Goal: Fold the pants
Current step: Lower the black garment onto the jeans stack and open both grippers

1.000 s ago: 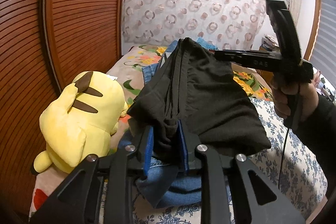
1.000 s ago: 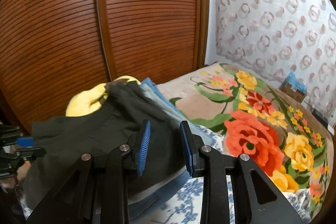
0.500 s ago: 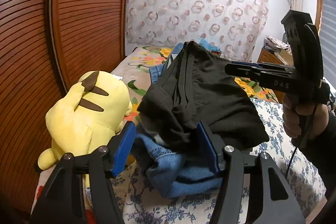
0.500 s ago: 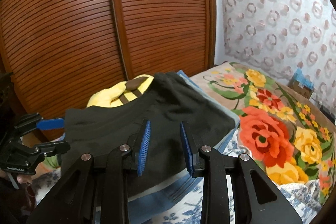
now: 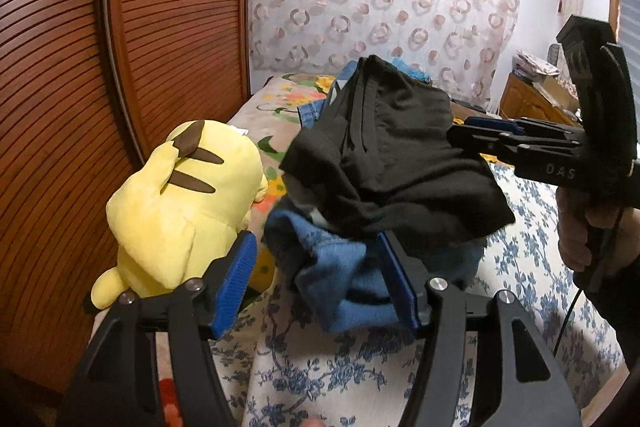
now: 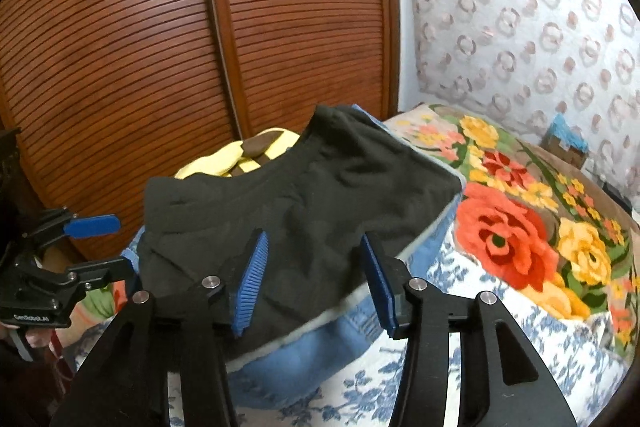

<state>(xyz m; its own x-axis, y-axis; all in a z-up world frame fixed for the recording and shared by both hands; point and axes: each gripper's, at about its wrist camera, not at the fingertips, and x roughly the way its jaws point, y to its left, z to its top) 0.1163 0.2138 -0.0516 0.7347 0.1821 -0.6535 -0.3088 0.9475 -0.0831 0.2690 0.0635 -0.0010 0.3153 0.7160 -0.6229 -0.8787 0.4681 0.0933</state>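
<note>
The folded black pants (image 5: 396, 155) lie on top of a stack of folded blue jeans (image 5: 340, 267) on the bed; they also show in the right wrist view (image 6: 304, 211). My left gripper (image 5: 316, 279) is open and empty, its blue pads on either side of the jeans' near end, just in front of the stack. My right gripper (image 6: 316, 279) is open and empty, close over the near edge of the black pants. The right gripper also shows in the left wrist view (image 5: 480, 131), and the left one in the right wrist view (image 6: 104, 247).
A yellow plush toy (image 5: 184, 203) lies left of the stack, against the brown slatted wardrobe door (image 5: 80, 107). The bed has a blue-flowered sheet (image 5: 532, 223) and a bright floral blanket (image 6: 516, 227). A patterned curtain (image 5: 380, 7) hangs behind.
My left gripper let go of the black pants, opened wide and drew back. My right gripper opened wider. The pants now rest on the jeans stack.
</note>
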